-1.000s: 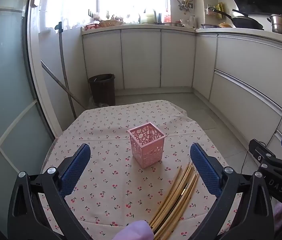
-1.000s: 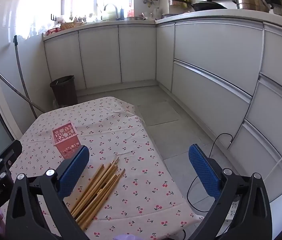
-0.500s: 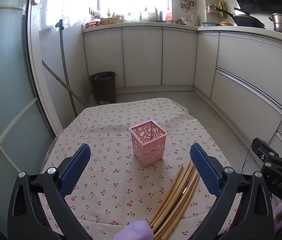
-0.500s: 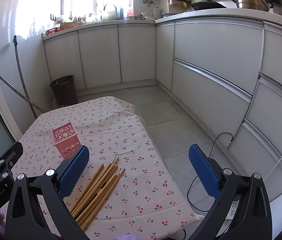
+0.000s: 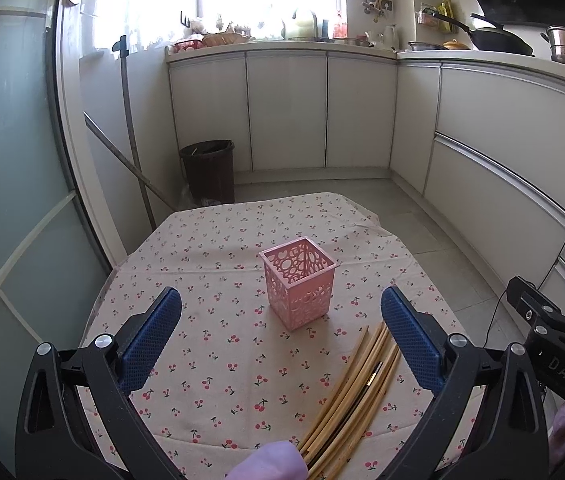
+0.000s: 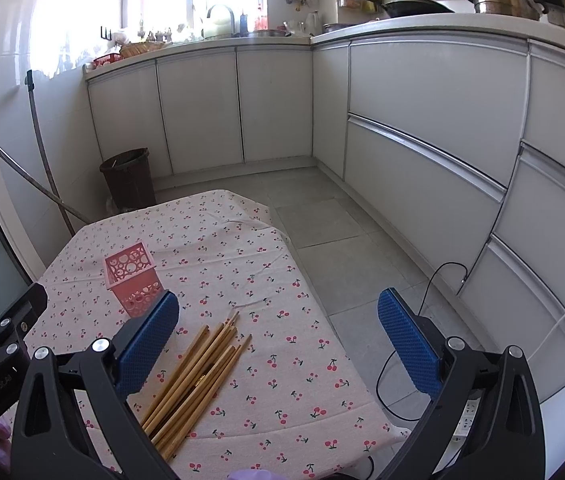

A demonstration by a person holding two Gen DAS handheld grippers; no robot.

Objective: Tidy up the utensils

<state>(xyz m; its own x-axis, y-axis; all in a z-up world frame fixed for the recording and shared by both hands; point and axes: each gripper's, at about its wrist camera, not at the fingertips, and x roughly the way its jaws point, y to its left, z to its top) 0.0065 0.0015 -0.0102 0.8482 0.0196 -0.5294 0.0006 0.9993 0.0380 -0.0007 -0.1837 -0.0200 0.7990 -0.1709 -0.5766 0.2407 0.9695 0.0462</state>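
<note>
A pink perforated square utensil holder stands upright and empty on the cherry-print tablecloth; it also shows in the right wrist view. A bundle of several wooden chopsticks lies loose on the cloth in front and to the right of the holder, seen too in the right wrist view. My left gripper is open and empty, hovering above the near part of the table. My right gripper is open and empty, above the table's right edge, right of the chopsticks.
A dark waste bin and leaning poles stand beyond the table's far edge. White kitchen cabinets run along the back and right. A black cable lies on the tiled floor to the right.
Both views have shifted slightly, with the holder and chopsticks a little lower in the left wrist view. Both grippers stay open and nothing on the table has moved.
</note>
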